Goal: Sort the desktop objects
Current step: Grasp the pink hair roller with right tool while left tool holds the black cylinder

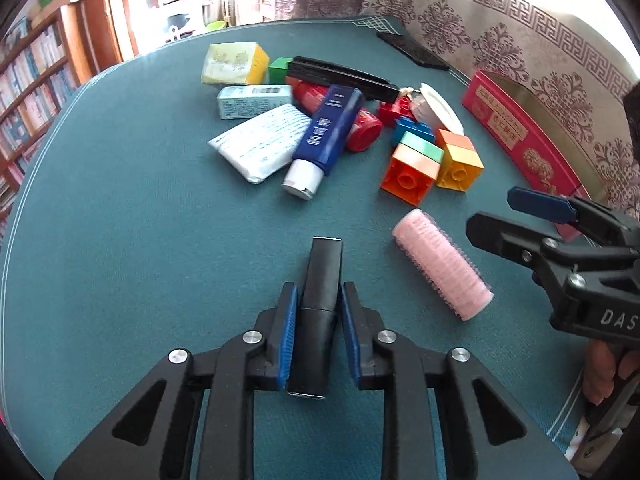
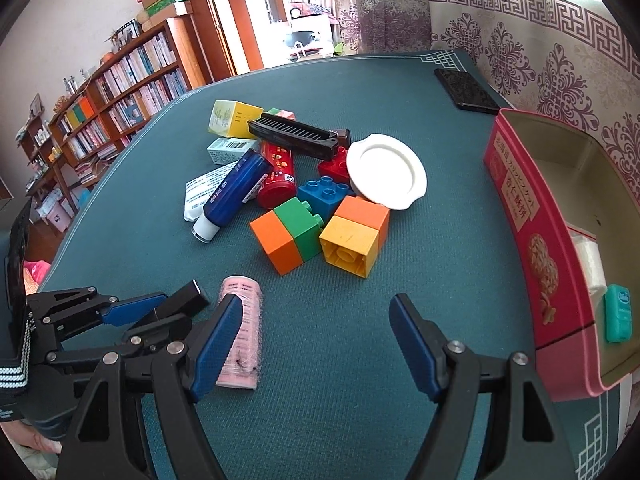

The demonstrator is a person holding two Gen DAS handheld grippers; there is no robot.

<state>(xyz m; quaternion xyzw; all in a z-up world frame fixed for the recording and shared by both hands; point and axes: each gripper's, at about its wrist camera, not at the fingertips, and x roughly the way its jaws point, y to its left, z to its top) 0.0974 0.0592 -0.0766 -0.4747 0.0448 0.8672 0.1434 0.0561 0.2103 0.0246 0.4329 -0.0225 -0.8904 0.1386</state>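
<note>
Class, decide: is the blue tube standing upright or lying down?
Lying down. The blue tube rests on its side, propped on the white packet, white cap toward the camera.

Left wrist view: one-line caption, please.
Left gripper clasps a black tube beside a pink roller on the table.

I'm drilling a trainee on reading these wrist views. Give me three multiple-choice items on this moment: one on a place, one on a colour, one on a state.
1. Where does the pink hair roller lie?
A. in the red box
B. on the teal table cover, nearer the grippers than the pile
C. on the white plate

2. What colour is the tube's cap?
A. white
B. yellow
C. black

3. How does the left gripper stand?
A. open and empty
B. shut on the black tube
C. shut on a block

Key: 1 B, it lies on the cover apart from the pile; 2 A, the blue tube ends in a white cap; 3 B, its jaws press the black tube.
</note>
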